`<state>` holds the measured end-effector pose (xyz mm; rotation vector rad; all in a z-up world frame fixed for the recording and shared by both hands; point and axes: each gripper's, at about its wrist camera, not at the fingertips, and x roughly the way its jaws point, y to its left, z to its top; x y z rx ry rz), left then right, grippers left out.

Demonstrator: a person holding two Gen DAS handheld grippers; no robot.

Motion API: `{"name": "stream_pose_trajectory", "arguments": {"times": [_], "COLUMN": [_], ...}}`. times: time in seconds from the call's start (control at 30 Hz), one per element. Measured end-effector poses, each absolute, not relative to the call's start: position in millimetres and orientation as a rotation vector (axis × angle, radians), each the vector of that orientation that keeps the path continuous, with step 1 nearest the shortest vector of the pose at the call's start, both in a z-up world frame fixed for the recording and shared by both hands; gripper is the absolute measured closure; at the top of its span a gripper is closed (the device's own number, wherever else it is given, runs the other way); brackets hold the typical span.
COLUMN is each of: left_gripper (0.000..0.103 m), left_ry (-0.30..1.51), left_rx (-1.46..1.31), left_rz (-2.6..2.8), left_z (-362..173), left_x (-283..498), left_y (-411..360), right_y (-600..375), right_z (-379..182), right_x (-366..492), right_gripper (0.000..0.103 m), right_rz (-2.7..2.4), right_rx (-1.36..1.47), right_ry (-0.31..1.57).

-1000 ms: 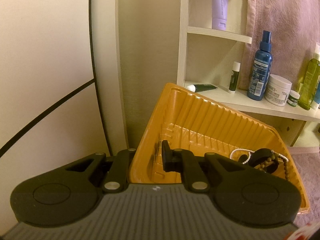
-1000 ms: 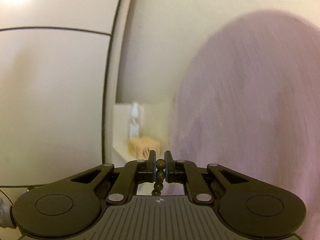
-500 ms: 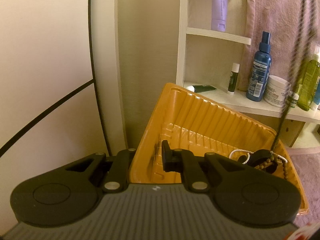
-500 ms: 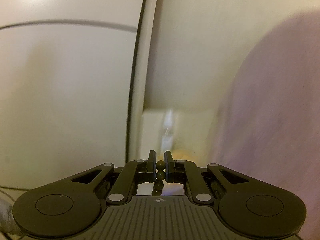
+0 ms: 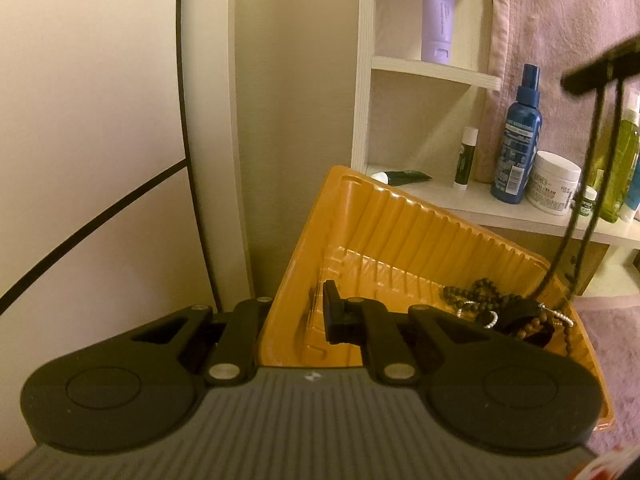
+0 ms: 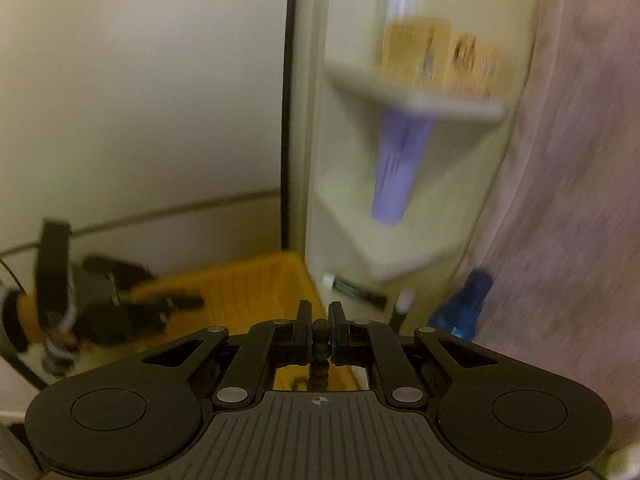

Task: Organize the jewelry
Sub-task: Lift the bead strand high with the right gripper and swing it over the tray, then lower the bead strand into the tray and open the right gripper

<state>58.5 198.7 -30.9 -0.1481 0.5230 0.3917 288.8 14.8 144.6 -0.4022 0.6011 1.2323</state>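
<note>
My left gripper (image 5: 318,308) is shut on the near left rim of a ribbed orange tray (image 5: 400,232) and holds it tilted. One finger (image 5: 331,312) is inside the tray; the other is hidden behind the wall. In the tray's right corner lie a pearl strand (image 5: 562,317), brown beads (image 5: 528,329) and a black piece (image 5: 522,312). My right gripper (image 6: 321,322) is shut on a dark bead strand (image 6: 321,330). In the left wrist view its tips (image 5: 600,66) hang above the tray. The strand (image 5: 592,184) drops from them to a coil of beads (image 5: 476,292) in the tray.
Behind the tray, a white shelf unit (image 5: 492,210) carries a blue spray bottle (image 5: 520,140), a white cream jar (image 5: 554,182), a lip balm stick (image 5: 464,160) and a green bottle (image 5: 620,168). A lavender tube (image 5: 438,12) stands higher up. A pink towel (image 5: 560,20) hangs at right.
My right gripper has come down and tipped toward the tray, still shut on the strand. The strand's lower end now lies coiled in the tray. The left gripper and tray have not moved.
</note>
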Motion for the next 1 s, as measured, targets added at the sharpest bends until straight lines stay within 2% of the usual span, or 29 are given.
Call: {"name": "stream_pose_trajectory", "arguments": {"times": [0.17,0.5,0.77,1.0], "left_gripper": [0.092,0.092,0.092,0.092], "left_ry": [0.53,0.537,0.538,0.543], "left_rx": [-0.144,-0.14,-0.14,-0.139], "left_rz": [0.394,0.398,0.397,0.397], "left_z": [-31.3,-32.9,-34.3,-35.7], "left_x": [61.7,66.6,66.9,69.2], "left_y": [198.9,199.0,199.1,201.3], "right_y": [17.5,14.0,17.1,23.3], "right_z": [125.6,154.0,72.6,28.7], "right_x": [284.3,289.3,291.5,290.7], "right_gripper": [0.095,0.095,0.095,0.095], "right_rz": [1.222,1.271,1.251,1.193], "right_rx": [-0.462,-0.296,-0.359,-0.452], "right_ry": [0.608,0.476,0.7,0.772]}}
